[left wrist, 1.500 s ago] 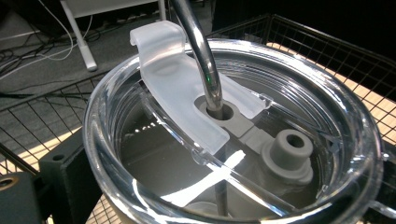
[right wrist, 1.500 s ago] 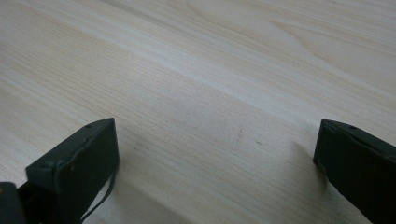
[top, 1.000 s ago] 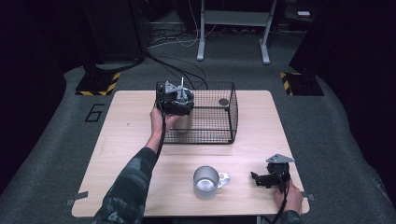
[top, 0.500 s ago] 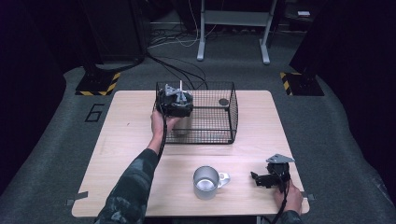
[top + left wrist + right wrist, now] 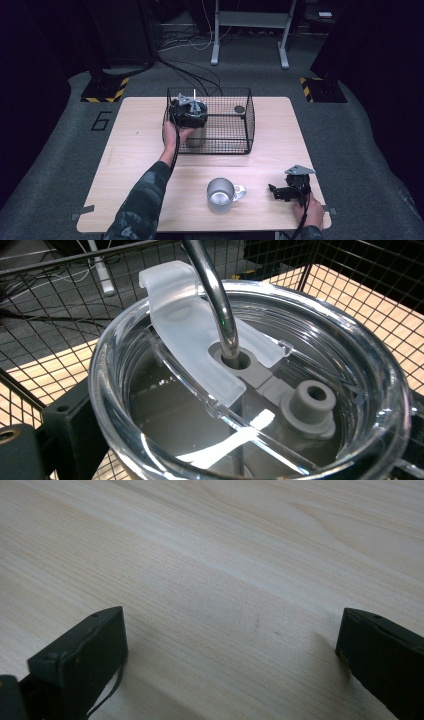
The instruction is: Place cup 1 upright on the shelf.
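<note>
- Left gripper (image 5: 189, 111) clamps a steel tumbler (image 5: 195, 136) with clear lid (image 5: 260, 390) and metal straw (image 5: 212, 295), standing inside the wire basket (image 5: 247, 120) at its left end.
- Likely rigid, smooth, slippery, top-heavy; grip the body below the lid, not the straw.
- Right gripper (image 5: 280, 192) rests on the table (image 5: 130, 150), jaws wide apart, holding nothing.
- 1 mug (image 5: 221, 195) nearby.

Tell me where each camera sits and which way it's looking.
High view: above the near table edge, facing forward and down; a sleeve and both hands show.
Left gripper view: on the left tongs, looking down onto a tumbler lid with a metal straw; one black jaw shows.
Right gripper view: on the right tongs, facing bare table between open jaws.
Shared: the wire basket, in high and left views.
</note>
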`<action>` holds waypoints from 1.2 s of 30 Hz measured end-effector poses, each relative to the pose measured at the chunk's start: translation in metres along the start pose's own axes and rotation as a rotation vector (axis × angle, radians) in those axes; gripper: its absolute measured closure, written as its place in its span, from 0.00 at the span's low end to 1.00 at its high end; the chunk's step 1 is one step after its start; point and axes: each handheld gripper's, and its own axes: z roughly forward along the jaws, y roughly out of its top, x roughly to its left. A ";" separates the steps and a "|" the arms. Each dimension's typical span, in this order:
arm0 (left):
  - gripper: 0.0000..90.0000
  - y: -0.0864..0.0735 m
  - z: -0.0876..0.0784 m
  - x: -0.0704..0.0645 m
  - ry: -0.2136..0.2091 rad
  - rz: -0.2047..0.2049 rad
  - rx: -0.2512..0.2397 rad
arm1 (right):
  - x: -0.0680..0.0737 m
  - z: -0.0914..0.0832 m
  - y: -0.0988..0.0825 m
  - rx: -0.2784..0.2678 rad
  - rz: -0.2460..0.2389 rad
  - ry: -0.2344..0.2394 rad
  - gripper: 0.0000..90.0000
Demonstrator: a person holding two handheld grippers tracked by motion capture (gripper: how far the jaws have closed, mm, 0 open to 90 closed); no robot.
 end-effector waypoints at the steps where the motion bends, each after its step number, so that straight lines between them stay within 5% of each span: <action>1: 0.04 -0.002 -0.002 0.001 -0.003 -0.002 0.002 | 0.000 0.000 0.000 0.000 0.001 0.001 0.00; 20: 0.00 -0.005 -0.012 0.000 -0.009 -0.008 0.026 | 0.000 0.000 0.000 0.001 0.000 0.000 0.00; 36: 0.00 0.014 -0.054 -0.005 -0.021 0.020 0.020 | 0.000 0.000 0.000 0.001 0.000 0.000 0.00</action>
